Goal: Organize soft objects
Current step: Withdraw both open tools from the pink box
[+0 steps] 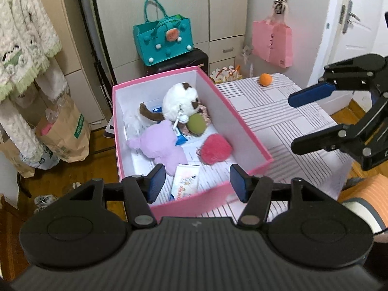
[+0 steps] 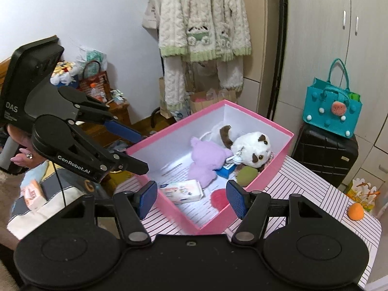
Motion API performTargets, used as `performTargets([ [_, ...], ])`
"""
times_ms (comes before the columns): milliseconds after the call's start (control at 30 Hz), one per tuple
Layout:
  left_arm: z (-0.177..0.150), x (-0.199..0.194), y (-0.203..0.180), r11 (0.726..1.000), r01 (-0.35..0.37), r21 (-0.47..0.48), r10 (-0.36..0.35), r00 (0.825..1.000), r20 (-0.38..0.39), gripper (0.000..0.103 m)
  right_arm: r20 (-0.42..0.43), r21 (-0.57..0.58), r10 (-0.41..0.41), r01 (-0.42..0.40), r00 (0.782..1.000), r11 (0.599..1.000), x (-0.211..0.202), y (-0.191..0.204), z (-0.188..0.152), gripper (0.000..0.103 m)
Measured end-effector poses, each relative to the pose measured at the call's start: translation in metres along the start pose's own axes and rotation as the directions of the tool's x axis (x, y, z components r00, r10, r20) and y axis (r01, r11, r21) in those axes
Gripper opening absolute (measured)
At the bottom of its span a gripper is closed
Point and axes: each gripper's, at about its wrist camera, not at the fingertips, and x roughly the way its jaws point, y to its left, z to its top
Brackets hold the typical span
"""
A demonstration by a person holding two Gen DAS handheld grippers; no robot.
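Soft toys: a white-and-brown plush (image 1: 180, 104), a lilac plush (image 1: 161, 145), an olive-green pad (image 1: 196, 126) and a pink fluffy ball (image 1: 216, 149) lie inside the pink box (image 1: 245, 131); none is in either gripper.
Box: open-topped, standing on the striped tabletop (image 1: 286, 121) near its edge, with printed sheets and a tissue pack (image 2: 183, 190) on its floor.
Outlier: an orange ball (image 1: 265, 79) sits alone on the tabletop, well apart from the box, at the far corner.
Left gripper (image 1: 194, 181): jaws apart at a middling width, nothing between them, hovering above the near end of the box.
Right gripper (image 2: 191, 194): jaws likewise apart and empty, above the box's near corner.
Handling, judged: every item looks light and squashy; plush will give under the pads and not slip, and nothing seems fragile.
Where to grip, judged: the orange ball across its middle, with a gentle close so that it does not squirt out; the plush toys at the body's thickest part, not by the keychain clip (image 1: 180, 118) on the white one.
Risk, judged: the ball can roll off the table edge if nudged.
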Motion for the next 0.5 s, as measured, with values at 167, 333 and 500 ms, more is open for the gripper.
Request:
performTargets([
  [167, -0.002, -0.022, -0.019, 0.999, -0.004, 0.043, 0.003, 1.0, 0.009, 0.062, 0.032, -0.015, 0.015, -0.015, 0.999, 1.0, -0.028, 0.012, -0.007, 0.068],
  [333, -0.006, -0.034, -0.037, 0.997, -0.008, 0.083, 0.006, 1.0, 0.014, 0.065, 0.052, -0.023, 0.004, -0.003, 0.999, 1.0, -0.049, 0.018, -0.018, 0.068],
  [500, -0.008, -0.037, -0.055, 0.994, 0.005, 0.114, -0.005, 1.0, 0.0, 0.067, 0.048, -0.023, -0.014, 0.015, 0.999, 1.0, -0.059, 0.021, -0.028, 0.068],
])
